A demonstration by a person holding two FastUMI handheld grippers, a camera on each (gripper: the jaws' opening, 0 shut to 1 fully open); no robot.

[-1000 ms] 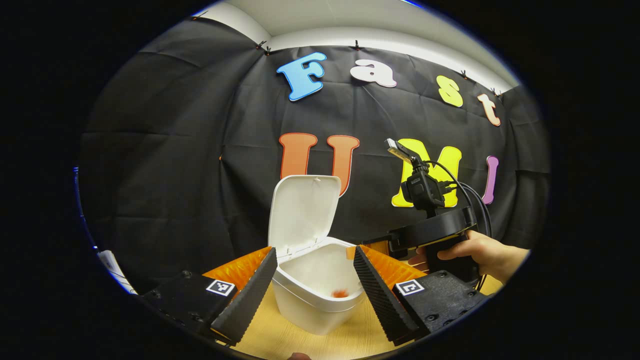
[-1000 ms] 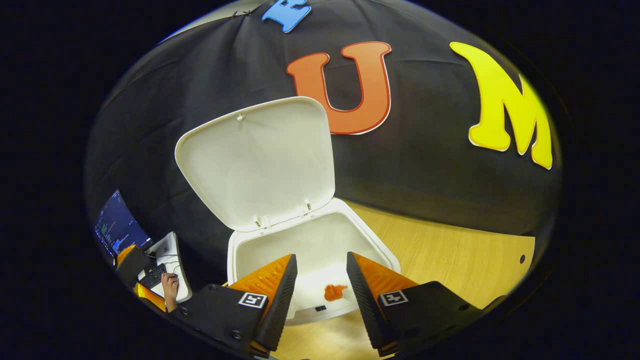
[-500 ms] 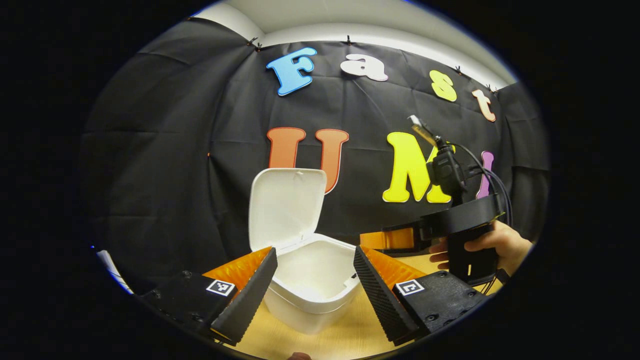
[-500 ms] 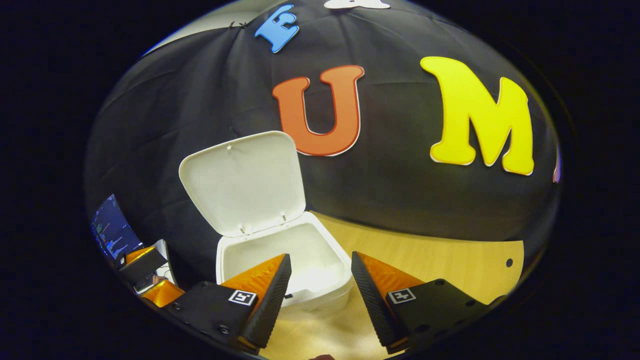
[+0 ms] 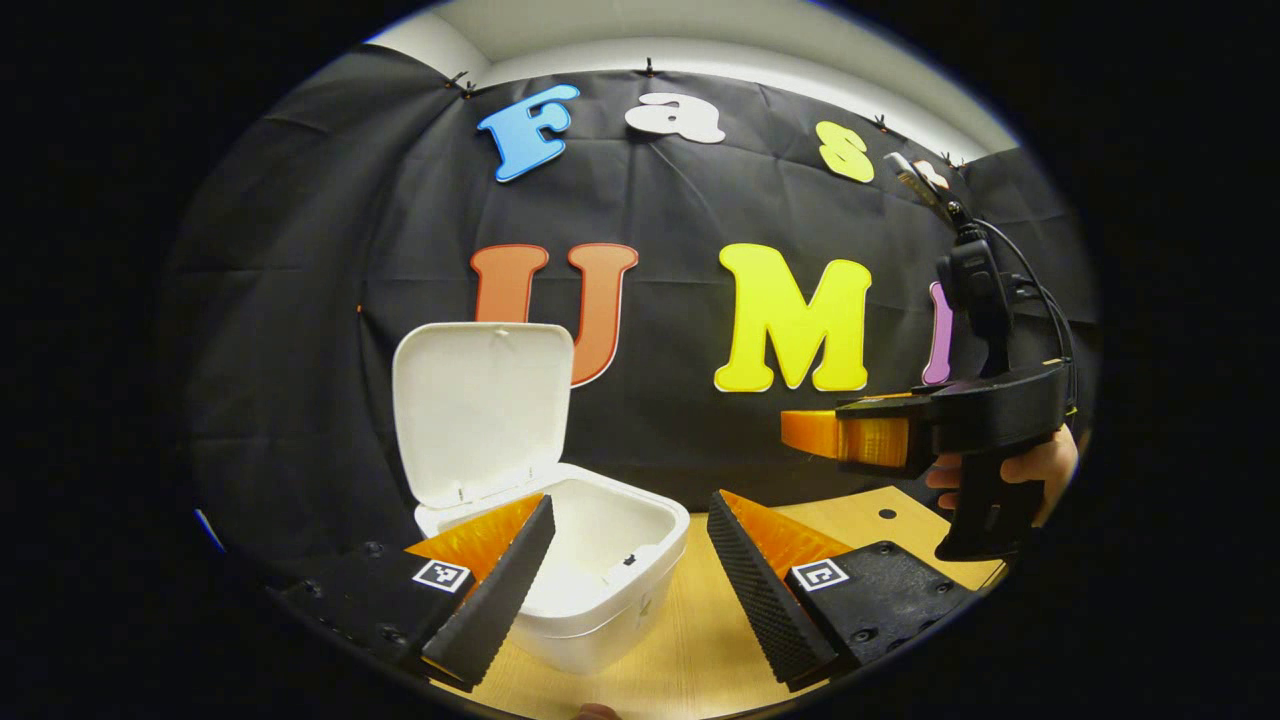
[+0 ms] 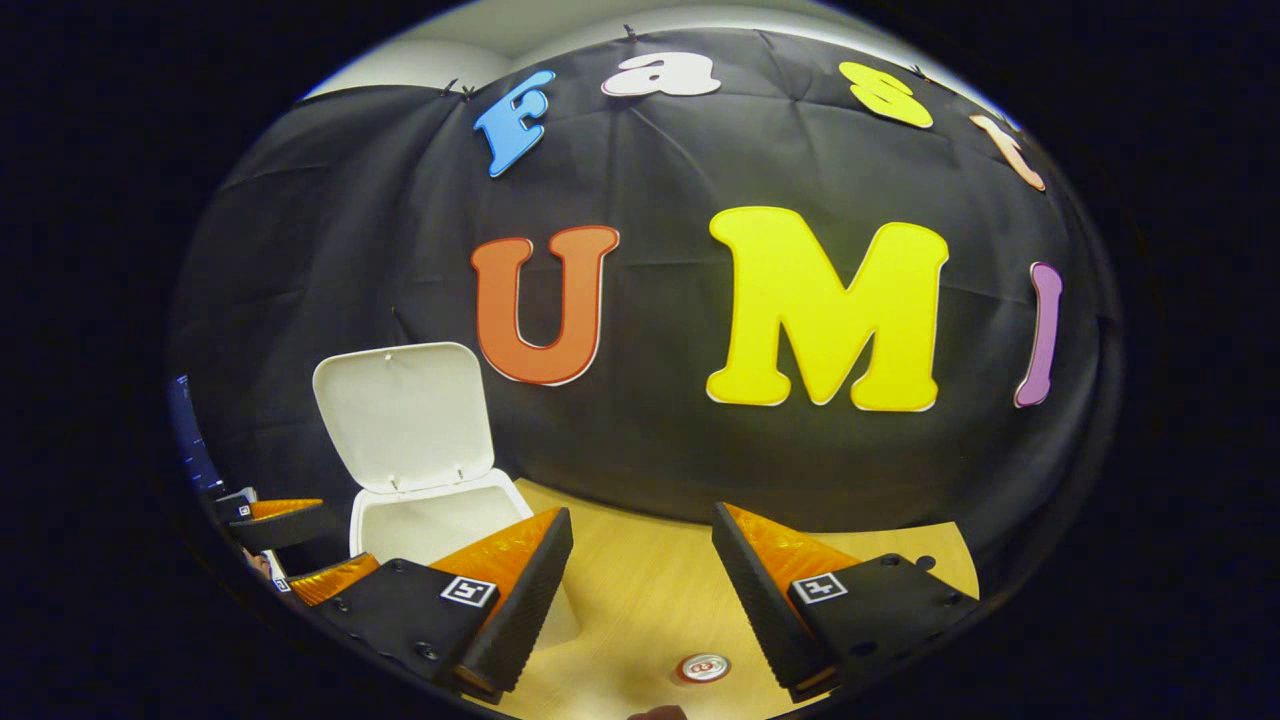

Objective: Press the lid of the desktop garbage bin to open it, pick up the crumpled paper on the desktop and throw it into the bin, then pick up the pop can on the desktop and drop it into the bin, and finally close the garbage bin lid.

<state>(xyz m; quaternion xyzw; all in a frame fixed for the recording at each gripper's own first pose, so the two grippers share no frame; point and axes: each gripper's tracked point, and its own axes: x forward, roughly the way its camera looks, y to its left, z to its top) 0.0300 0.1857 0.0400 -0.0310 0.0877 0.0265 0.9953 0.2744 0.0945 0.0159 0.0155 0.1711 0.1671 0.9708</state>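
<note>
Heading for the can step: right gripper (image 6: 640, 590) gaped empty above silver-topped pop can (image 6: 704, 667); white plastic bin (image 6: 415, 520) stood lid-up leftward. Next: descend, clamp.

white bin (image 5: 600, 620) and lid (image 5: 478, 405), light wood-grain desktop (image 6: 650, 600), red-topped can (image 6: 703, 667)

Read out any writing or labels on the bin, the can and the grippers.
None readable.
White plastic bin, lid raised: no print visible.
Pop can, round metal top: too small to read.
Square black-and-white tags on left gripper and right gripper: patterns, no words.
</note>
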